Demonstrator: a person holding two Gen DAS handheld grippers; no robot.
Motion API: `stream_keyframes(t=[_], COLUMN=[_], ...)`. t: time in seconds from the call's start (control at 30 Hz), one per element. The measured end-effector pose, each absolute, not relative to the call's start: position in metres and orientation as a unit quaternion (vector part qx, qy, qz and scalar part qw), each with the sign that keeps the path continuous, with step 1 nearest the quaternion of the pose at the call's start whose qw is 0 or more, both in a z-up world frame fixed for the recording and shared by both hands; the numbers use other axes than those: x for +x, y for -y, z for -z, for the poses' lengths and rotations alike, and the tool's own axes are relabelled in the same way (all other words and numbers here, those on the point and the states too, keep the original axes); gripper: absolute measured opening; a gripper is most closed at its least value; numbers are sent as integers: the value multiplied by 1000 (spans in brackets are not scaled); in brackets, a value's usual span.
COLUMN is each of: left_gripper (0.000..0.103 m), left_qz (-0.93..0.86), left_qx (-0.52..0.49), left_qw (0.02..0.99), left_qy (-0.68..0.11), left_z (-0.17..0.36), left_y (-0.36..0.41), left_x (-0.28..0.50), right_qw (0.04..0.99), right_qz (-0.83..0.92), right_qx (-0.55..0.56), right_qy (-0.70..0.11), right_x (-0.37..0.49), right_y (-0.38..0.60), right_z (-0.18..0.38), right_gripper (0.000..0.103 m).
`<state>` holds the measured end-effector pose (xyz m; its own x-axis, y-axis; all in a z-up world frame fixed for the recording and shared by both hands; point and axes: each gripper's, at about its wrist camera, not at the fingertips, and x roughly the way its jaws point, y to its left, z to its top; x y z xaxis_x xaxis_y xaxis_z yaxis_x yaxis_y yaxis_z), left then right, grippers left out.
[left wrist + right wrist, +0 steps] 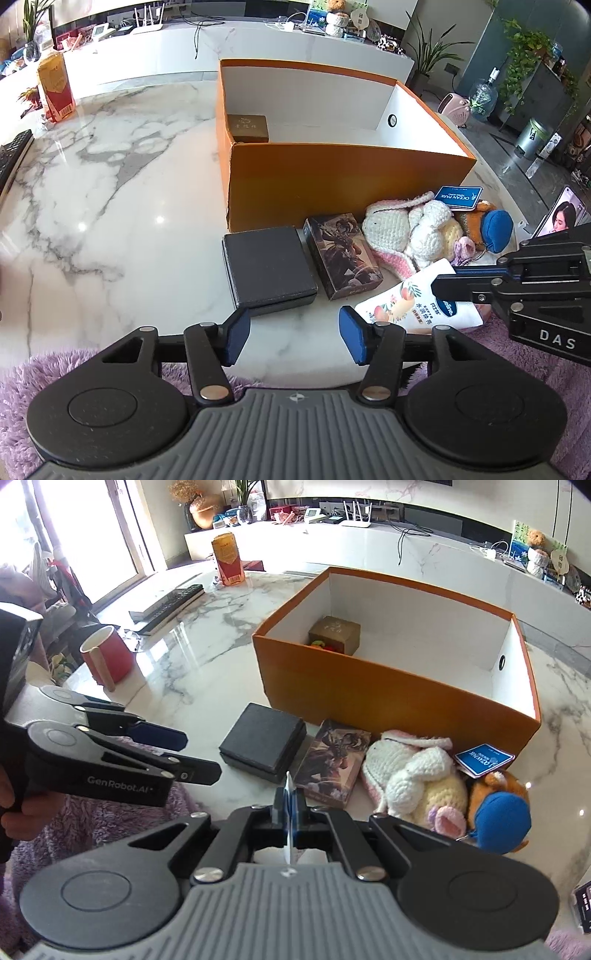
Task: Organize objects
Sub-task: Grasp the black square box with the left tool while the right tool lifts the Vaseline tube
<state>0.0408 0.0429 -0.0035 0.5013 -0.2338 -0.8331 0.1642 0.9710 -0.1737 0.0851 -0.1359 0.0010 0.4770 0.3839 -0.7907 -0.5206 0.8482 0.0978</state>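
We had the right hand-held gripper closed on the flat sealed end of the white lotion tube, which lay at the near edge of the marble counter, just in front of the crocheted toys; the left hand-held gripper hung open and empty near the black case. The orange box stood behind the clutter, holding a small brown box in its far left corner; we judged the step in hand to be lifting the tube into it. To do it well we would have raised the tube straight up first, since a pinch on a thin crimp lets the body swing; then carried it high over the near wall, clear of the illustrated card box, and lowered it onto the bare white floor before letting the jaws part.
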Motion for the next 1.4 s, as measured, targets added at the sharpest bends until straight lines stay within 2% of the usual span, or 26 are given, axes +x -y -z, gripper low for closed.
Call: stream_keyframes(t=[0.3,0.4,0.53,0.7,0.8,0.87,0.93,1.4], left_gripper=[63,64,70,82,83,83,83,87], left_qz=[113,111,107,89,75,59,47,4], left_qx=[-38,-39,-43,-56,-61,-66,-64,-19], left_qw=[863,863,863,867,862,858,854,839], left_qy=[-491,-492,-493,-488,-497,-505,-515,-543], left_z=[7,8,10,11,18,24,31,57], left_y=[-45,-46,-48,-49,-44,-40,-34,-15], left_x=[43,45,49,63,76,85,93,114], right_qw=[860,858,853,849,850,850,849,849], right_qz=[-251,-251,-253,-254,-253,-253,-254,-259], right_qx=[-87,-85,-76,-60,-57,-53,-47,-36], right_qy=[-435,-440,-451,-459,-459,-460,-461,-459], right_x=[97,99,102,107,107,107,107,113], right_y=[127,125,127,130,132,133,136,145], right_z=[7,10,18,25,27,27,26,27], right_gripper=[4,8,9,13,19,19,11,11])
